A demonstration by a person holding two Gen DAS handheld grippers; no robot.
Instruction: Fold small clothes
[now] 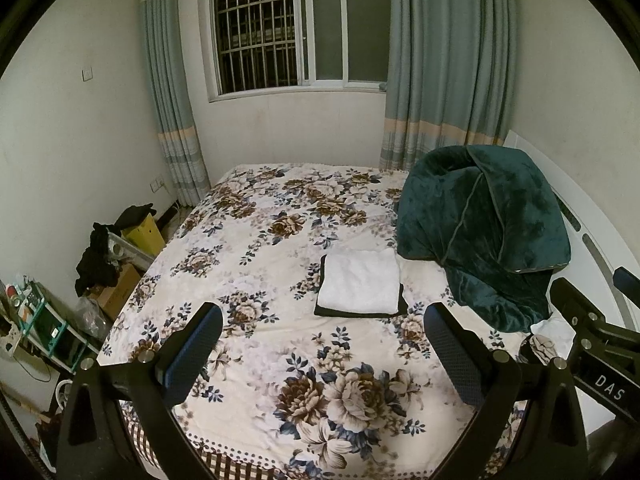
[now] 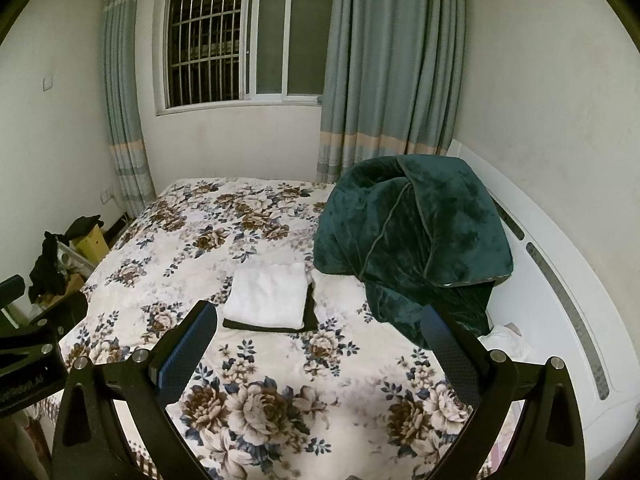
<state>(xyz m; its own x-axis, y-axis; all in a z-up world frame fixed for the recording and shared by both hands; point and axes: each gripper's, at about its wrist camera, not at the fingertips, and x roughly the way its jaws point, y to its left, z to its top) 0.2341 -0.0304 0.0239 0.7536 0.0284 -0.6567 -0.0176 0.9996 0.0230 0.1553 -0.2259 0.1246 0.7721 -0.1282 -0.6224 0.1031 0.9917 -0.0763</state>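
A folded white cloth (image 1: 360,282) lies on top of a folded black cloth (image 1: 402,304) in the middle of the floral bed sheet (image 1: 256,240). Both show in the right wrist view too, the white cloth (image 2: 266,294) over the black cloth (image 2: 309,312). My left gripper (image 1: 324,340) is open and empty, held above the near part of the bed, short of the stack. My right gripper (image 2: 318,340) is open and empty, also short of the stack. A small white garment (image 2: 506,338) lies crumpled near the headboard, partly under the blanket.
A bunched dark green blanket (image 1: 480,232) sits on the right of the bed against the white headboard (image 2: 560,280). Boxes and dark clothes (image 1: 100,256) are piled on the floor left of the bed. A shelf with small items (image 1: 36,320) stands at the near left.
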